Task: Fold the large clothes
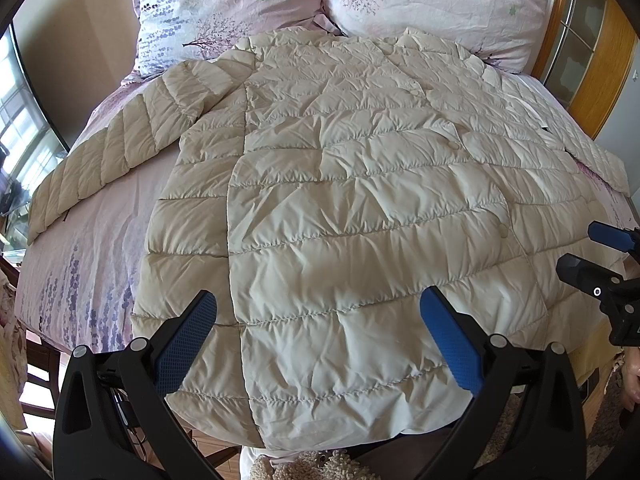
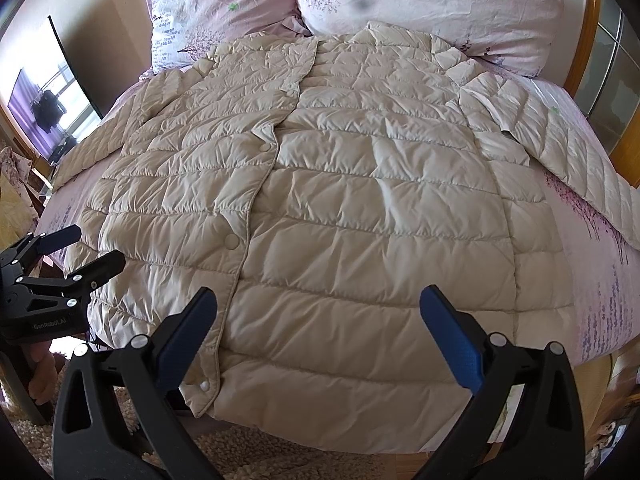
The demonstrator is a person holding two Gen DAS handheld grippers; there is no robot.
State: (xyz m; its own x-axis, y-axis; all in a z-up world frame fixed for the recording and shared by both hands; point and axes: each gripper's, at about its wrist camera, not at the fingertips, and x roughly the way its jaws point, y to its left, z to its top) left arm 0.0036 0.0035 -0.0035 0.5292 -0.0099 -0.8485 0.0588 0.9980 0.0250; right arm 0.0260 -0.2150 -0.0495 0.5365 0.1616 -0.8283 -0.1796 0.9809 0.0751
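Note:
A cream quilted puffer jacket [image 1: 352,208] lies flat, front up, on the bed, collar toward the pillows, hem hanging at the near edge; it also shows in the right wrist view [image 2: 360,216]. Its left sleeve [image 1: 104,160] and right sleeve [image 2: 568,152] spread outward. My left gripper [image 1: 320,332] is open and empty, above the hem on the jacket's left half. My right gripper [image 2: 320,332] is open and empty above the hem on the right half. Each gripper shows in the other's view: the right [image 1: 592,256] and the left [image 2: 80,248].
The bed [image 1: 100,240] has a pink floral sheet. Two floral pillows [image 1: 208,8] [image 1: 440,4] stand at its head. A wooden headboard [image 1: 600,80] is at the right. A dark TV screen [image 2: 84,72] hangs on the left wall. A shaggy rug [image 2: 260,456] lies below the bed edge.

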